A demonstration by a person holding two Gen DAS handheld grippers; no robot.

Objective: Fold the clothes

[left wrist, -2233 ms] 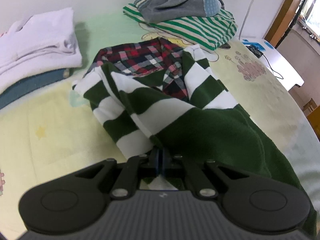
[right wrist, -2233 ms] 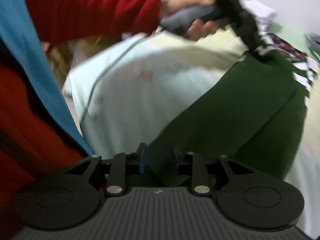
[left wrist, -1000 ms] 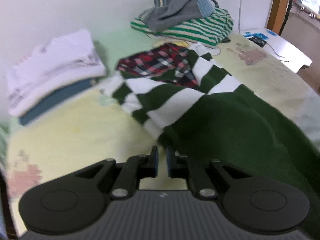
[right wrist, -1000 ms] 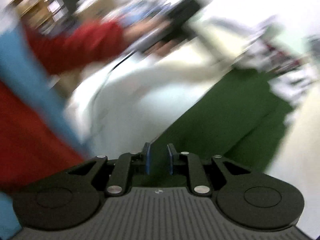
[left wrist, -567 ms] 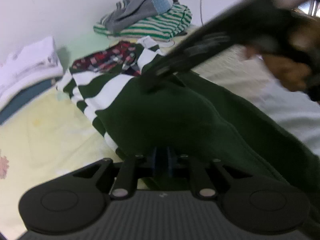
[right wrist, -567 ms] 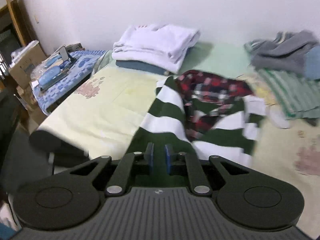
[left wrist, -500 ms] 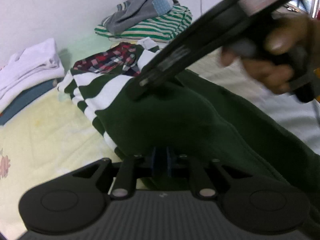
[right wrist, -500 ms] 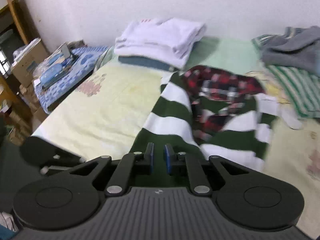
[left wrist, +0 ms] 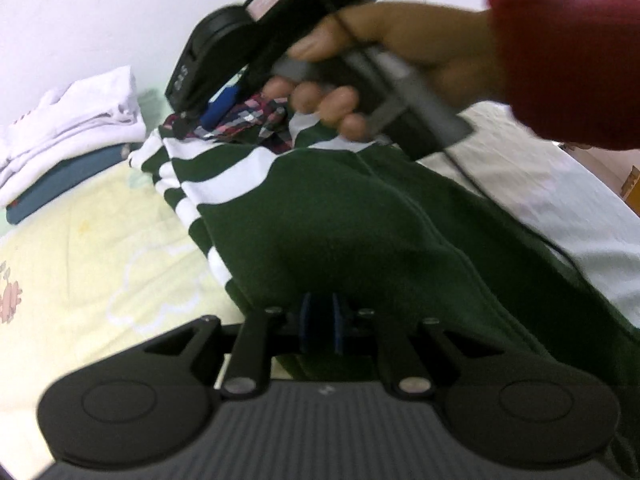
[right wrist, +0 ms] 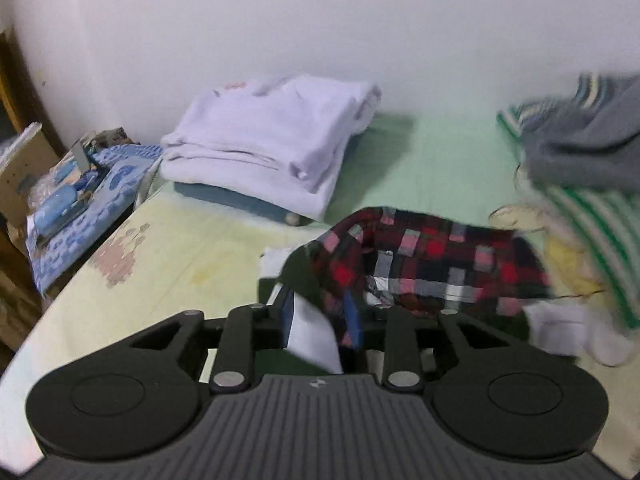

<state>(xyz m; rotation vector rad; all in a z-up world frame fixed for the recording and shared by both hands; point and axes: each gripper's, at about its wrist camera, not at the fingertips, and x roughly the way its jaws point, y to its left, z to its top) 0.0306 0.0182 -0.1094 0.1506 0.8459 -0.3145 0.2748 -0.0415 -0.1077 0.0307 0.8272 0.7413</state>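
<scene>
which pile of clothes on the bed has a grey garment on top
The green-and-white striped pile at the right; a crumpled grey garment tops it. The other pile is topped by folded white cloth.

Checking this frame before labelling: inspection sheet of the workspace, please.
Surface: bed sheet, pale yellow and green, printed.
Job's things: green-and-white striped garment with plaid shirt lying on its far end.
Clutter: folded white stack; striped and grey clothes pile; blue patterned items off the bed edge.
Grippers: left gripper shut on the green fabric; right gripper opening, white and plaid fabric between its jaws.
Cables: black cable trailing from the right gripper.
Surroundings: white wall.
</scene>
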